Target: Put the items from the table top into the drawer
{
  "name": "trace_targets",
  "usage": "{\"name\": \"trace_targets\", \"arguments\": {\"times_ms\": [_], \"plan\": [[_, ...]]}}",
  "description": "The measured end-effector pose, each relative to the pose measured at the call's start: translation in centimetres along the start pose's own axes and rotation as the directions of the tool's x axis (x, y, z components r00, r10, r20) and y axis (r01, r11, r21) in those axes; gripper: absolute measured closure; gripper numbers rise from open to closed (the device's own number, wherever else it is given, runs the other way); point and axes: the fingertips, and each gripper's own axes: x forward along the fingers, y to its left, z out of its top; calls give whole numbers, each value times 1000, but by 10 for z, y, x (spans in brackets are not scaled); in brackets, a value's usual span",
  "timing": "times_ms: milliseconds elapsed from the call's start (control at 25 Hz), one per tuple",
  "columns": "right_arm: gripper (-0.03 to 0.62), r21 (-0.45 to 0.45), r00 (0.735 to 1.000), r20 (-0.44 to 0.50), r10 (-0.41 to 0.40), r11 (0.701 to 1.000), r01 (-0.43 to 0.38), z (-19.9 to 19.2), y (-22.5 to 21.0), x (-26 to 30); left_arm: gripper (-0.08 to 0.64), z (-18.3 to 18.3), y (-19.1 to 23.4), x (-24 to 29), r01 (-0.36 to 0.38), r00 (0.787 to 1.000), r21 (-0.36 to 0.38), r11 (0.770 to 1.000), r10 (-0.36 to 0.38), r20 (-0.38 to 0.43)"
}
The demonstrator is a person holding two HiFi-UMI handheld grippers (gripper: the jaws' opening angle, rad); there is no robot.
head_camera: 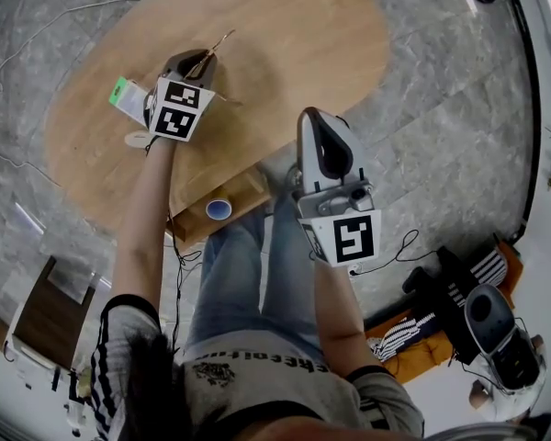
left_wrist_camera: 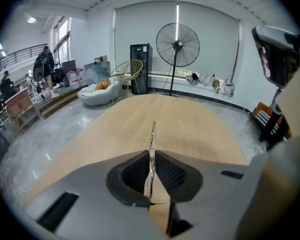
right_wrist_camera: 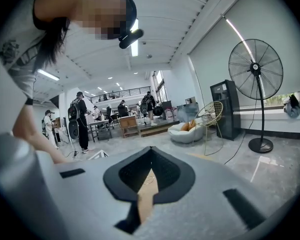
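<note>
Sleeves and lap fill the bottom of the head view; the person's lower body is cut off by the frame. Two grippers show, one in each hand.

Right gripper [head_camera: 317,118] [right_wrist_camera: 151,150]: jaws pressed together with nothing between them. Its tip lies at the near edge of the tabletop [head_camera: 285,35] [left_wrist_camera: 190,124], and its marker cube hides the hand. How high it stands above the wood cannot be told.

One drawer [head_camera: 191,224] stands open under the near edge, between the two forearms. It holds one blue-rimmed ring [head_camera: 219,209]. The rest of its inside is hidden under the tabletop.

Left gripper [head_camera: 202,60] [left_wrist_camera: 151,156]: jaws pinching one thin metal strip [head_camera: 219,42] [left_wrist_camera: 152,134]. The strip is seen edge-on, so its form is hard to make out. It points forward past the jaws over the wood; whether its far end touches the tabletop cannot be told.

Just beside this gripper lie one green-and-white packet [head_camera: 126,99] and one pale disc [head_camera: 138,140]. Both are partly hidden behind the gripper.

Beyond the strip, plain wood runs to the far rounded edge. Grey tile floor [head_camera: 441,108] surrounds the oval tabletop on all sides, and one standing fan [left_wrist_camera: 177,45] [right_wrist_camera: 255,69] is well beyond its far end.
</note>
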Motion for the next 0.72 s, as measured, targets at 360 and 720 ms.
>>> {"name": "trace_targets", "arguments": {"times_ms": [360,720], "plan": [[592,-36,997,37,75,997,-73,23,11,-10,526,16,-5,-45,-76,993,-77,994,82,81],[592,-66,982,56,180,982,-176,40,23,-39,526,20,-22,-101,-167,967,-218,962,203,153]]}}
